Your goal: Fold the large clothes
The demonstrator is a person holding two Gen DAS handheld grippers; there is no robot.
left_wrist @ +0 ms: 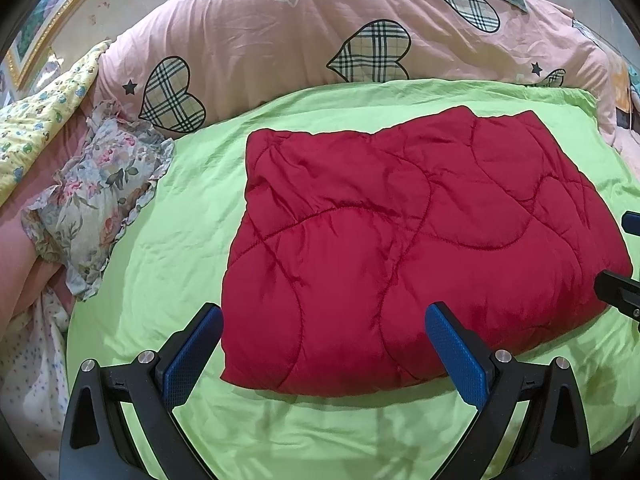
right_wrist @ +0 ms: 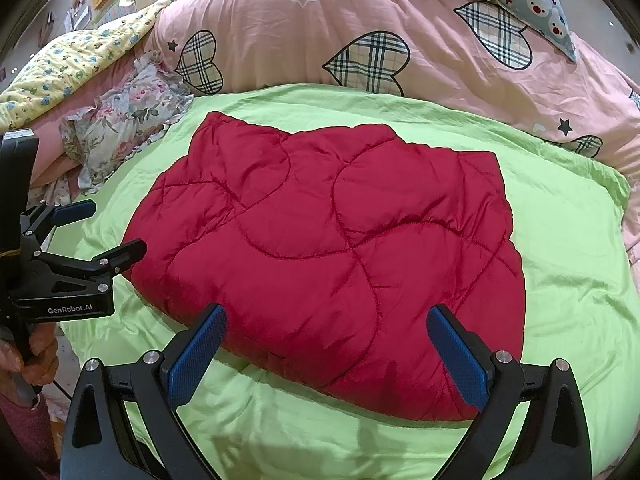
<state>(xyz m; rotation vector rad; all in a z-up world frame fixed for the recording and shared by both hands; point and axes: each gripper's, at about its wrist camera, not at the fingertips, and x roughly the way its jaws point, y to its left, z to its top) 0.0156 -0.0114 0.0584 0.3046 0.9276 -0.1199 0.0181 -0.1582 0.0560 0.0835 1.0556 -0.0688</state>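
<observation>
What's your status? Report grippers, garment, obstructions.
Left gripper open, right gripper open, both holding nothing. Red quilted garment folded flat on green sheet. Nothing in the way.

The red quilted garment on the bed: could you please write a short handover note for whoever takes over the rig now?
Left gripper: jaws open, holding nothing, at the garment's near edge.
Right gripper: jaws open, holding nothing, also at the near edge.
Red quilted garment: lies folded into a compact block on the green sheet.
Done: the folding appears finished.
Left: perhaps only a tidy of edges, or the next garment.
</observation>
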